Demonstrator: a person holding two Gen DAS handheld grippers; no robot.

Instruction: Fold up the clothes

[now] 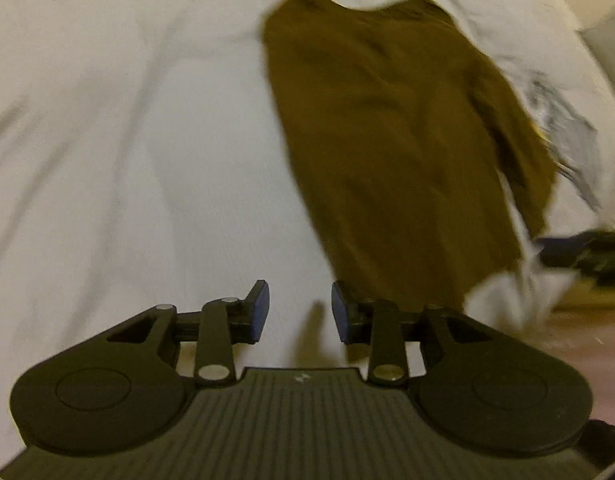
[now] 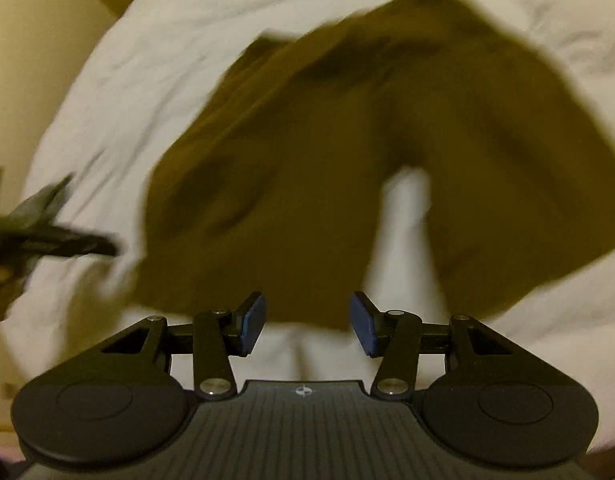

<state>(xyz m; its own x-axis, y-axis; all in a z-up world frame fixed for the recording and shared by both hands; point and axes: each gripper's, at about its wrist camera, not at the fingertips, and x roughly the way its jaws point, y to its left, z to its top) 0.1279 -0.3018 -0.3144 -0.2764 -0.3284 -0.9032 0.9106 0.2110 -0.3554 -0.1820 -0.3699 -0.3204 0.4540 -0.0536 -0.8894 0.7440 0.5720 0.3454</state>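
A brown garment (image 1: 391, 136) lies spread on a white bed sheet (image 1: 107, 140), running from the far middle toward the near right. My left gripper (image 1: 300, 310) is open just left of the garment's near edge, with nothing between its blue pads. In the right wrist view the same brown garment (image 2: 307, 168) fills the middle, blurred, with a patch of white sheet showing through a gap. My right gripper (image 2: 306, 324) is open over the garment's near hem and holds nothing. The other gripper (image 2: 47, 236) shows as a dark blur at the left edge.
The white sheet (image 2: 107, 100) is wrinkled and covers the bed. A grey and white patterned cloth (image 1: 567, 136) lies right of the garment. The right gripper (image 1: 587, 252) appears blurred at the right edge. Floor (image 1: 579, 328) shows beyond the bed's right edge.
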